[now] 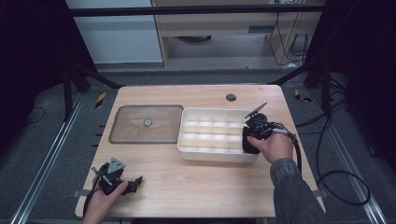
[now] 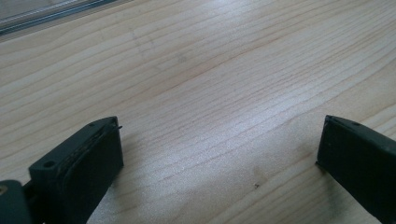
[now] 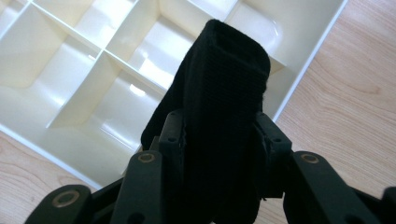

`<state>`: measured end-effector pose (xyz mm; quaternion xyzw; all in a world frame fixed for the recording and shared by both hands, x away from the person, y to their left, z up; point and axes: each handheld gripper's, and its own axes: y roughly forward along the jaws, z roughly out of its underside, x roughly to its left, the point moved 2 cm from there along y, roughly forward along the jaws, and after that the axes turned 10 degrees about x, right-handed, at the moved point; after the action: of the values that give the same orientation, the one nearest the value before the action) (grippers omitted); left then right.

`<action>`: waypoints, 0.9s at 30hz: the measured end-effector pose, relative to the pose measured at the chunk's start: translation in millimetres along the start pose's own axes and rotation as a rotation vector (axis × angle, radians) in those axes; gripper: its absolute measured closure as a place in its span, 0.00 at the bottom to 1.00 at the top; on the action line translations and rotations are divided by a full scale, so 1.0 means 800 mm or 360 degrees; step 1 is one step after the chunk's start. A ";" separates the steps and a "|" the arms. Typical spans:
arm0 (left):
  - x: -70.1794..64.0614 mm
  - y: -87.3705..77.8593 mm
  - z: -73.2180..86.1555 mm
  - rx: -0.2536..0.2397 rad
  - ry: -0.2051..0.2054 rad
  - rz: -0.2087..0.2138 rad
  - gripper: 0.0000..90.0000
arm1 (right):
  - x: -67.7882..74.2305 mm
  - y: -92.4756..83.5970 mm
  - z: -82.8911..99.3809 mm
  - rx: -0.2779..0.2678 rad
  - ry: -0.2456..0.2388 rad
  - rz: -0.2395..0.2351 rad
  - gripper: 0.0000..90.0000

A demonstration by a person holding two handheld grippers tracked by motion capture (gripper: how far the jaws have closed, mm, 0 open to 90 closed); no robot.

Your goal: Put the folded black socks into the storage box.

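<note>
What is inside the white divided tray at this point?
The white divided tray has bare compartments wherever they show. The right gripper holds a folded black fabric piece over its right end, and that fabric hides part of the compartments beneath, so their contents there cannot be told.

Even overhead light on the work surface, dark surroundings; close views soft in the foreground.

High view: wooden table (image 1: 196, 186) evenly lit, margins left and right near black, image slightly soft. Left gripper view: diffuse sheen across the wood grain, faint shadow beside the near jaw, jaw edges blurred. Right gripper view: white glare patches on the cream divided tray (image 3: 60, 116); the black folded cloth (image 3: 224, 107) reads as a near-featureless dark mass.
</note>
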<state>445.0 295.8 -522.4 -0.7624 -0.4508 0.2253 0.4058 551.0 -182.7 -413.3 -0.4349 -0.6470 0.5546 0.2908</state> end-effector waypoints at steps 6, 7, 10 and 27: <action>0.000 0.000 0.000 0.0001 0.0001 0.0000 0.00 | 0.004 0.008 0.001 0.0021 -0.0028 0.0027 0.69; 0.000 0.000 0.000 0.0001 0.0002 0.0000 0.00 | 0.005 0.008 0.001 0.0021 -0.0026 0.0031 0.69; 0.000 0.000 0.000 0.0002 0.0001 0.0000 0.00 | 0.006 0.011 0.003 0.0022 -0.0030 0.0034 0.69; 0.000 0.000 0.000 0.0002 0.0009 -0.0002 0.00 | 0.012 0.019 0.005 0.0039 -0.0037 0.0057 0.69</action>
<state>445.0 295.6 -522.2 -0.7625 -0.4500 0.2234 0.4078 546.9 -175.7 -430.2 -0.4364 -0.6356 0.5726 0.2786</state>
